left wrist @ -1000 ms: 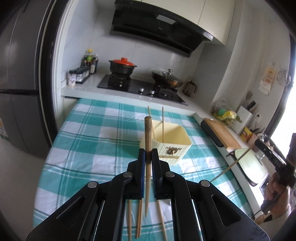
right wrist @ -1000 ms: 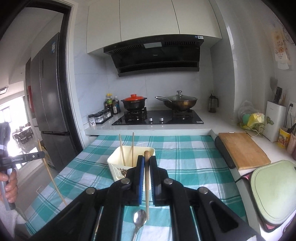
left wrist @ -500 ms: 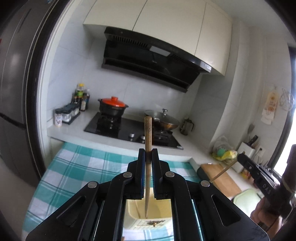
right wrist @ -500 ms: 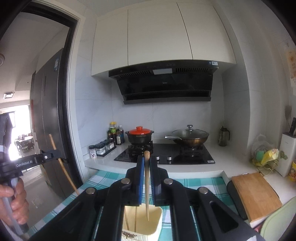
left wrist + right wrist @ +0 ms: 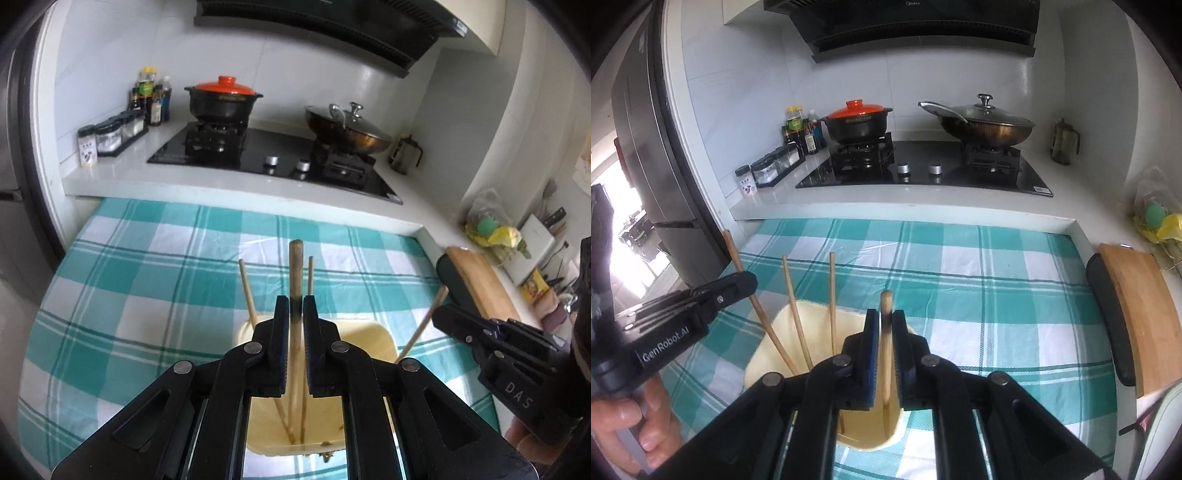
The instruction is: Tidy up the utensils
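Two wooden sticks over the cream holder on the checked worktop.

Left wrist view: the left hand-held gripper (image 5: 295, 314) has a wooden stick (image 5: 295, 273) upright between its jaws, which are opening; the stick's lower end reaches into the cream utensil holder (image 5: 373, 339) on the teal checked worktop (image 5: 147, 280), where two thinner chopsticks (image 5: 247, 291) lean. The right hand-held gripper (image 5: 443, 317) enters from the right with its own stick.
Right wrist view: the right hand-held gripper (image 5: 886, 328) also has its jaws opening around a wooden utensil (image 5: 886, 314) hanging into the holder (image 5: 775, 339); a hand (image 5: 631, 428) carries the left hand-held gripper (image 5: 748, 280) at the left edge.
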